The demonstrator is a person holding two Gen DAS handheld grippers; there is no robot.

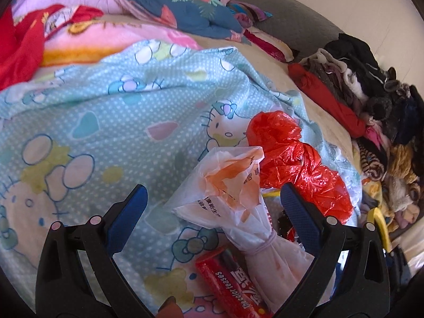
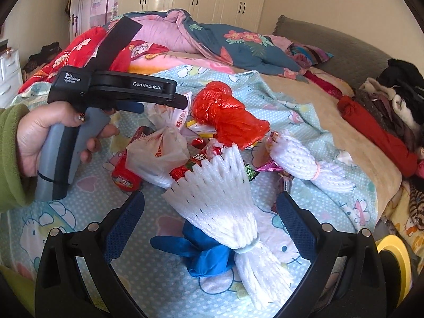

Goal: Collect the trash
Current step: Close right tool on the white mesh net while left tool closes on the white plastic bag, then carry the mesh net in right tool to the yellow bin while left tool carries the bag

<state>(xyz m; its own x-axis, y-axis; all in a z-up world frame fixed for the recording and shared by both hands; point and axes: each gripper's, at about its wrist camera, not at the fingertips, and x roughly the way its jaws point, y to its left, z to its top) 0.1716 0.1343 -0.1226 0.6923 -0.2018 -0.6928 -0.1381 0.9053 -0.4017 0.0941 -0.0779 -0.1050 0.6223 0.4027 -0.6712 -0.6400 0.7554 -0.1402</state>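
Trash lies heaped on the bed, on a pale blue cartoon-print sheet (image 2: pixel 159 278).

Left gripper (image 1: pixel 212 198): fingers spread wide, nothing gripped. A white plastic bag (image 1: pixel 228 185), tied with an elastic, lies between them, neck toward 6 o'clock. A red candy wrapper (image 1: pixel 233 283) sits at 6 o'clock, a crumpled red bag (image 1: pixel 296 164) at 1 o'clock.

Right gripper (image 2: pixel 210 206): fingers released, straddling a white foam fruit net (image 2: pixel 220 198). A knotted blue glove (image 2: pixel 206 257) touches its banded end. A second foam net (image 2: pixel 304 164) lies at 2 o'clock.

Risks, as judged: thin plastic may slip from a shallow pinch; closing low could snag the sheet; the foam net could drag neighbouring wrappers along.
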